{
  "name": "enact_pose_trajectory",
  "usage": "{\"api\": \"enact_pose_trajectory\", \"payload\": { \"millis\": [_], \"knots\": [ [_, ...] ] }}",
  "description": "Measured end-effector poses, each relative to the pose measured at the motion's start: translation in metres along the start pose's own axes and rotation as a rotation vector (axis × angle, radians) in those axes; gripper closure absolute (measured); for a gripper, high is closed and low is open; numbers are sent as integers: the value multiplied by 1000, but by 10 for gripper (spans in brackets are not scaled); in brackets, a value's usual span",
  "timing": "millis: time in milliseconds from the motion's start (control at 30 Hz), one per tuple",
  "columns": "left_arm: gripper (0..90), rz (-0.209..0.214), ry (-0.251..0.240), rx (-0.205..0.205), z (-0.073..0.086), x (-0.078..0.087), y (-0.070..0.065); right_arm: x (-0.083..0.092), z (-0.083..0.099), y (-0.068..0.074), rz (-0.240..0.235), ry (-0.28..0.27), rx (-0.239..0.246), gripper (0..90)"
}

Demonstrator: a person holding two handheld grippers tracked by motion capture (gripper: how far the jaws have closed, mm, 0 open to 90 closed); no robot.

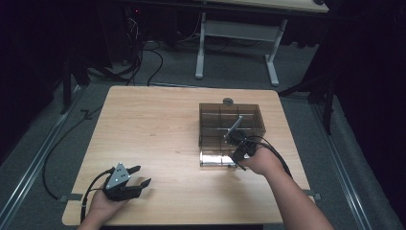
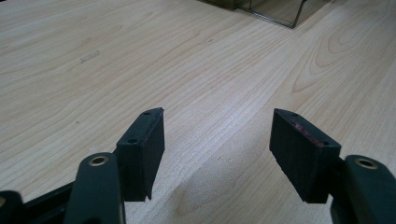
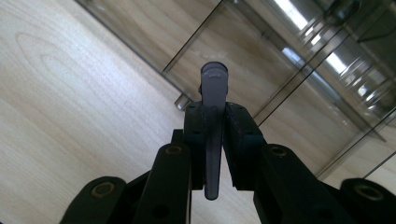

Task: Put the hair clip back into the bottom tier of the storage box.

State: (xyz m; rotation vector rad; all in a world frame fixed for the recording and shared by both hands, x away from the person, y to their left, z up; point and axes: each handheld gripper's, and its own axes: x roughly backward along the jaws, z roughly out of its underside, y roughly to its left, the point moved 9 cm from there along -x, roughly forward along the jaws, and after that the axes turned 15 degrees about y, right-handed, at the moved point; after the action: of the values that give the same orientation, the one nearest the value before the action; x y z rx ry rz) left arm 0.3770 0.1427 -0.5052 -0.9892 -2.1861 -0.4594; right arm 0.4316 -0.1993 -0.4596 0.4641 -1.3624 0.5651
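While the right tongs (image 3: 214,122) are clamped on a slim grey tube-like piece (image 3: 213,126), the work looks to be at its midpoint: the piece is picked up and carried, but not yet set down. In the high view that piece (image 1: 234,128) slants up from the right tongs (image 1: 233,138) over the near half of the smoky clear organizer box (image 1: 206,125), so I judge that placing it in one of the compartments is what remains.

The box sits on the bench (image 1: 153,129), divided by thin walls into several compartments. Those seen through its walls from the right gripper view look bare, with wood grain showing under them; whether the far ones hold anything I cannot tell. A clear flat part, likely the lid (image 1: 218,158), lies against the near edge of the box. A small dark round thing (image 1: 228,101) rests just beyond the far edge of the box.

Well apart from the box, toward the near left corner of the bench, the left tongs (image 1: 136,175) hang open and hold nothing; the left gripper view shows their pads (image 2: 144,149) spread wide over bare wood.
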Motion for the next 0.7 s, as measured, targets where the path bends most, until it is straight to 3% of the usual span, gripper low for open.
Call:
{"api": "enact_pose_trajectory", "payload": {
  "millis": [100,133,267,300,433,467,500,700],
  "knots": [
    [359,0,0,1,0,0,0,1,-6,-3,8,-10,23,799],
    [359,1,-1,2,0,0,0,1,-7,-1,-4,-3,-12,799],
    [359,3,-1,3,0,0,0,2,-12,-3,-7,-2,-19,799],
    [359,4,2,2,1,0,0,2,-14,-5,5,-10,5,799],
    [359,3,0,3,0,0,0,3,-20,-5,-5,-5,-12,799],
    [359,3,0,3,0,0,0,2,-22,-8,16,-14,23,799],
    [359,3,-1,3,0,0,0,2,-23,-7,10,-8,1,799],
    [359,4,2,3,1,1,0,0,-33,-13,23,-18,19,799]
  ]
}}
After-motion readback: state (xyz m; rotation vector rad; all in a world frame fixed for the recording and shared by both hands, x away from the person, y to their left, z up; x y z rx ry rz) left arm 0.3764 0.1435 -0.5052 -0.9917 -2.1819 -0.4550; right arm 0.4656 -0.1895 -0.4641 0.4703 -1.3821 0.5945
